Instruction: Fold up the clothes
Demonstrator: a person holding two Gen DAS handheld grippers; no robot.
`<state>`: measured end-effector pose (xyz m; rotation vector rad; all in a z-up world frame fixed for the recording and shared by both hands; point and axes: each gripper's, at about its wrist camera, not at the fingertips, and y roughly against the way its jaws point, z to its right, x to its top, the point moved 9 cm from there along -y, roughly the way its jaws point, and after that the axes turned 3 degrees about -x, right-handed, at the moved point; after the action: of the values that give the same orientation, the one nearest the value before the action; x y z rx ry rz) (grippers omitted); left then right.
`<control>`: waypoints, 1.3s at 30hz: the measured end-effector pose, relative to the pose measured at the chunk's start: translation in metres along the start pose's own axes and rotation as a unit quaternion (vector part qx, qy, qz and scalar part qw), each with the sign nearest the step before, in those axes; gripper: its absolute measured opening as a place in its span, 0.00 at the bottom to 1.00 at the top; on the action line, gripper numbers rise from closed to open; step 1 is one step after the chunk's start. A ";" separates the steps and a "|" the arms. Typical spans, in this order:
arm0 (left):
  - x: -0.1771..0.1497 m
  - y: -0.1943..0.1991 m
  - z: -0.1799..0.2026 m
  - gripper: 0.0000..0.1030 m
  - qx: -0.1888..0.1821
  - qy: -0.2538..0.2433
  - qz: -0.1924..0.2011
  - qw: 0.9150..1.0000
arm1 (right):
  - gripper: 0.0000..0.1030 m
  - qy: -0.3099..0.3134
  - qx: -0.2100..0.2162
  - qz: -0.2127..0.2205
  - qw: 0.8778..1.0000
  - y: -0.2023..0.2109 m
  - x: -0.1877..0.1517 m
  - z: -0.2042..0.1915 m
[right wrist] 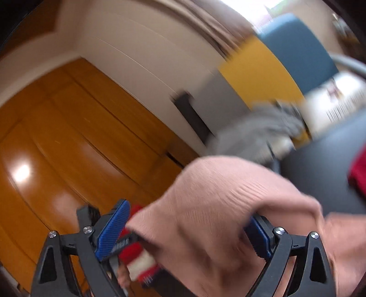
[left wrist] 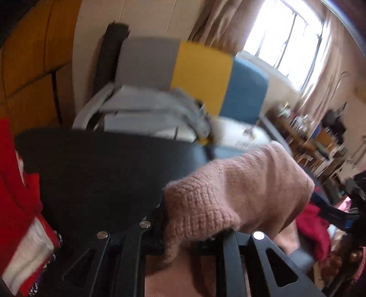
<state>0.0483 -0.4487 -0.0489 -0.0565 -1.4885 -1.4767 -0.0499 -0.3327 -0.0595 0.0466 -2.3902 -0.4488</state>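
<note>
The pink knit sweater (left wrist: 238, 189) is a soft, fuzzy, loosely knitted garment that looks light and limp: it sags and bunches wherever it is not supported, so it will drape rather than hold a crease and is best taken by an edge, hem or shoulder corner, not by a handful of its middle. In the left wrist view it is heaped over the left gripper (left wrist: 183, 233), whose jaws stand close together; the fabric hides the tips, so the grip looks like a clamp on the knit, though that is a judgement. In the right wrist view the right gripper (right wrist: 183, 230) stands with its blue ribbed pads (right wrist: 113, 228) wide apart, the sweater lying loosely between them and draped over the far one, not pinched. The work surface is a black table (left wrist: 91, 164), smooth and matte, which should let the knit slide. A red and white garment (left wrist: 20, 217) lies at its edge, and grey folded clothes (left wrist: 146, 109) sit beyond. Behind are a grey, yellow and blue headboard (left wrist: 201, 75), an orange wooden wardrobe (right wrist: 68, 137), beige curtains (left wrist: 219, 20) and a bright window (left wrist: 283, 34).
</note>
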 end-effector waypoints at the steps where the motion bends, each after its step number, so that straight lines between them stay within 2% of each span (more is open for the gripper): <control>1: -0.009 -0.012 -0.008 0.16 0.013 -0.002 -0.011 1.000 | 0.93 0.001 -0.015 -0.015 1.000 0.001 -0.013 0.020; 3: -0.028 -0.030 -0.023 0.16 0.024 0.006 -0.032 0.999 | 0.93 -0.001 -0.044 -0.039 0.998 0.007 -0.034 0.056; 5: -0.047 -0.044 -0.038 0.16 0.026 0.024 -0.050 0.998 | 0.93 0.000 -0.090 -0.046 0.995 0.028 -0.046 0.100; 7: -0.058 -0.042 -0.049 0.16 0.028 0.038 -0.047 0.998 | 0.93 -0.008 -0.154 -0.031 0.987 0.049 -0.034 0.151; 10: -0.075 -0.038 -0.055 0.17 0.023 0.053 -0.044 0.997 | 0.93 -0.026 -0.260 -0.007 0.965 0.078 -0.016 0.237; 14: -0.091 -0.041 -0.049 0.17 0.032 0.029 -0.055 0.998 | 0.93 -0.046 -0.369 0.008 0.928 0.118 0.003 0.337; 15: -0.093 -0.044 -0.044 0.19 0.031 0.023 -0.061 0.997 | 0.92 -0.054 -0.386 0.008 0.921 0.124 0.008 0.358; 18: -0.096 -0.060 -0.032 0.21 0.034 0.010 -0.082 0.996 | 0.88 -0.059 -0.398 0.020 0.915 0.149 0.017 0.390; 23: -0.095 -0.088 -0.022 0.21 0.043 0.013 -0.108 0.993 | 0.88 -0.084 -0.441 0.048 0.892 0.174 0.043 0.440; 26: -0.081 -0.082 -0.017 0.21 0.037 0.022 -0.081 0.996 | 0.87 -0.093 -0.461 0.044 0.881 0.181 0.059 0.446; 29: -0.084 -0.072 -0.012 0.21 0.032 0.017 -0.066 0.997 | 0.87 -0.036 -0.433 0.035 0.900 0.164 0.068 0.403; 32: -0.097 -0.061 -0.010 0.21 0.028 0.022 -0.058 0.998 | 0.87 0.060 -0.349 -0.012 0.935 0.100 0.059 0.338; 34: -0.108 -0.051 -0.008 0.21 0.019 0.033 -0.051 0.998 | 0.87 0.129 -0.291 -0.051 0.947 0.053 0.043 0.290; 36: -0.120 -0.045 0.000 0.21 0.000 0.033 -0.051 0.998 | 0.87 0.192 -0.245 -0.095 0.945 0.004 0.020 0.250; 37: -0.126 -0.043 0.004 0.21 -0.009 0.032 -0.052 0.998 | 0.87 0.224 -0.233 -0.118 0.939 -0.019 0.005 0.234; 39: -0.143 -0.048 0.015 0.21 -0.022 0.015 -0.071 0.997 | 0.87 0.264 -0.237 -0.155 0.922 -0.052 -0.022 0.223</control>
<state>0.0810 -0.3666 -0.1716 0.0452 -1.4600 -1.6177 -0.1819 -0.3096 -0.2471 0.2914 -1.6971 -1.0154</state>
